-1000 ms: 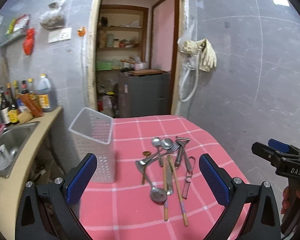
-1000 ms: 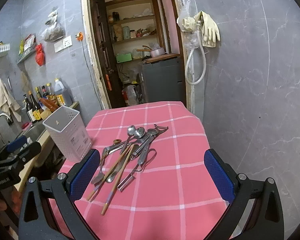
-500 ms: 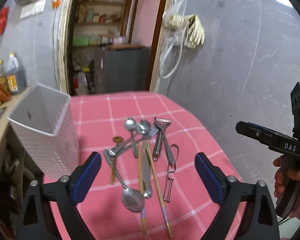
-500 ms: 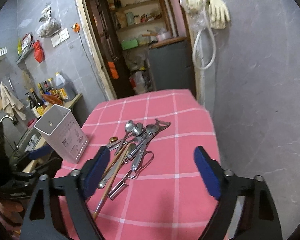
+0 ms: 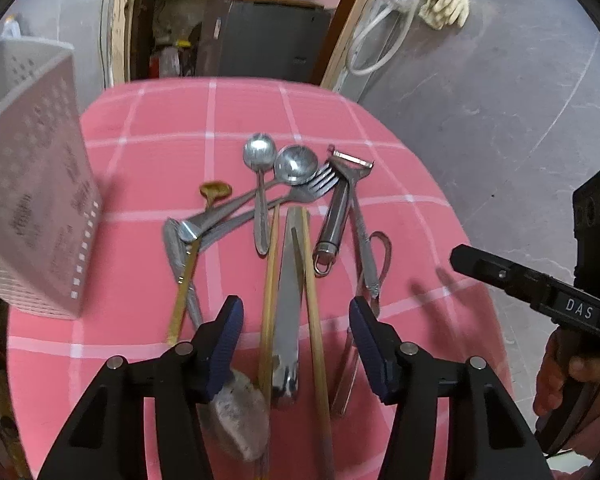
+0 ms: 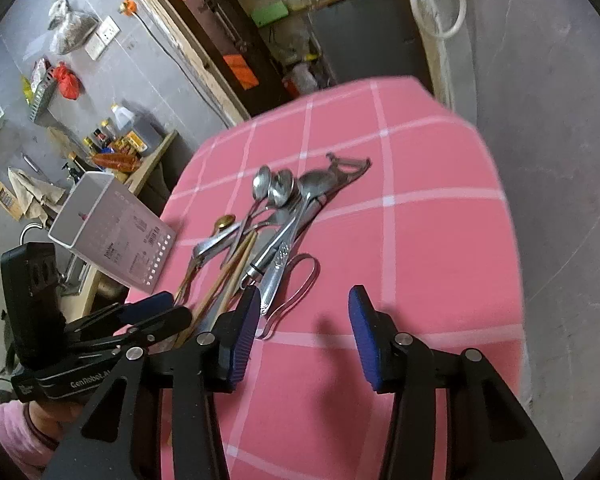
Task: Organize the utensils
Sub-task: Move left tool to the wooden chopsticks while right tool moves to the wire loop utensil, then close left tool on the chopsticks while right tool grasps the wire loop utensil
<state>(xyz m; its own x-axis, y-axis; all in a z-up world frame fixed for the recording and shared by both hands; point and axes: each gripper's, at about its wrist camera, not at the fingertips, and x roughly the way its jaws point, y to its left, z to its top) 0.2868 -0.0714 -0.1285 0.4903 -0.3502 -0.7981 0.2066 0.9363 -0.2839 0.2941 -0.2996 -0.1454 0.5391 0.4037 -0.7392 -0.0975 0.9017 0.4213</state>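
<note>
You are hovering over the utensils.
Your left gripper (image 5: 296,320) is standing apart around the chopsticks (image 5: 314,300); your right gripper (image 6: 302,328) is also apart, lower centre.

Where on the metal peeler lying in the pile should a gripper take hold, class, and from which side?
Grip the peeler on its round steel handle, near the ring end, coming from above with the fingers across it. That end lies bare on the pink cloth, while the blade head sits against the fork.
</note>
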